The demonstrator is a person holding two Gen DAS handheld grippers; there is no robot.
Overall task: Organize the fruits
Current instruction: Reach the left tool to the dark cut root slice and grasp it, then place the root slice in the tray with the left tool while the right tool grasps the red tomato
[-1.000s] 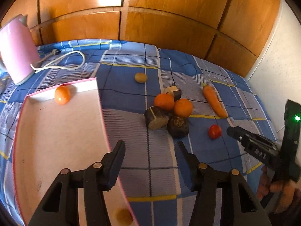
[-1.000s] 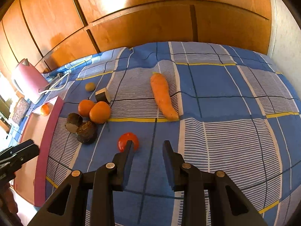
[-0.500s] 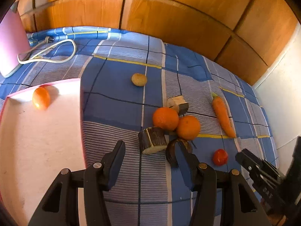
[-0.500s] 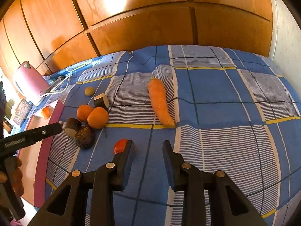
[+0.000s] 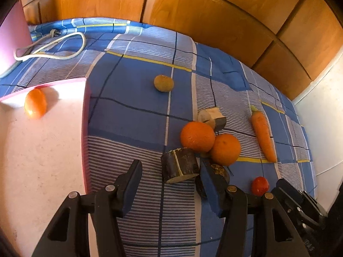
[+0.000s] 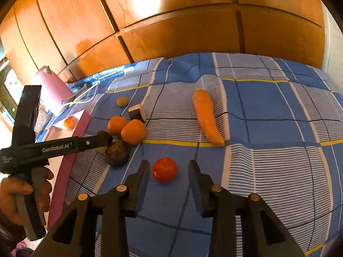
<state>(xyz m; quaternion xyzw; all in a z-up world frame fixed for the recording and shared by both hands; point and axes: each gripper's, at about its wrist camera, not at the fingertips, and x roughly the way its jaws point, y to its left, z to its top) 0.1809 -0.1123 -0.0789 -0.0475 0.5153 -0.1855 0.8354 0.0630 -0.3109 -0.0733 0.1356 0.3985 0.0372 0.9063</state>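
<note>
With the right tool (image 6: 168,174) spread apart around the tomato (image 6: 165,169) on the bed (image 6: 268,171) and the left tool (image 5: 171,176) open at the dark chunk (image 5: 180,168), a pickup looks underway; next, closing gently and carrying it to the pink tray (image 5: 42,160).

Two oranges (image 5: 197,136) touch each other on the blue checked bedsheet (image 5: 133,115); a small red tomato (image 6: 165,169) lies near them. Another orange fruit (image 5: 35,106) rests in the pink tray (image 5: 85,128).
</note>
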